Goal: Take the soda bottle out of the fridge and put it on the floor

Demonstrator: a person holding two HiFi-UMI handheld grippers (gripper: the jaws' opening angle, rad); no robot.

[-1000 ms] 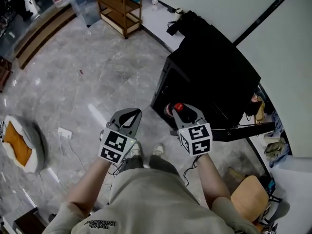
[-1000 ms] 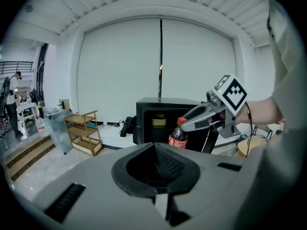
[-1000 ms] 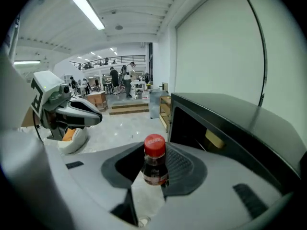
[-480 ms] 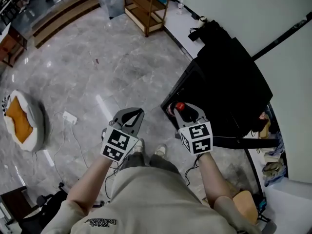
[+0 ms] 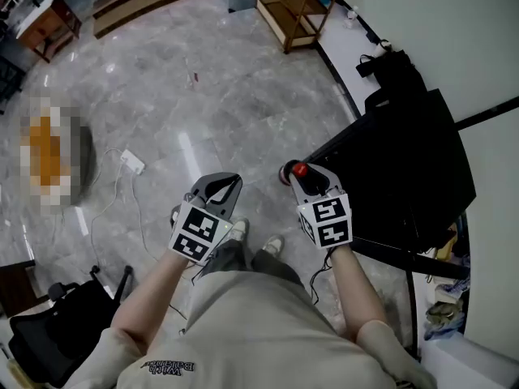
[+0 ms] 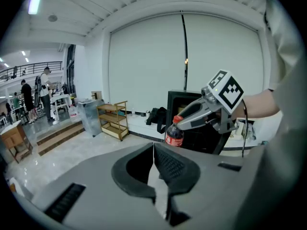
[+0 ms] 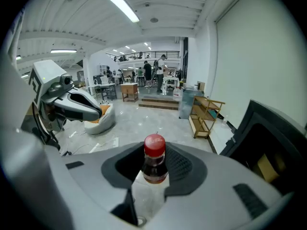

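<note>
One bottle, one grip: my right tongs clamp the soda bottle just under its red cap, so it hangs outside the fridge, above the floor. My left tongs are closed on nothing, held aside because one grip is enough.

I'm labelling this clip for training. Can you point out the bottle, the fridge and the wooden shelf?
bottle [image 7: 154,163]: right gripper view, on the neck under the red cap.
fridge [image 5: 413,160]: head view, on the black top panel.
shelf [image 5: 285,21]: head view, on the lower board.
</note>
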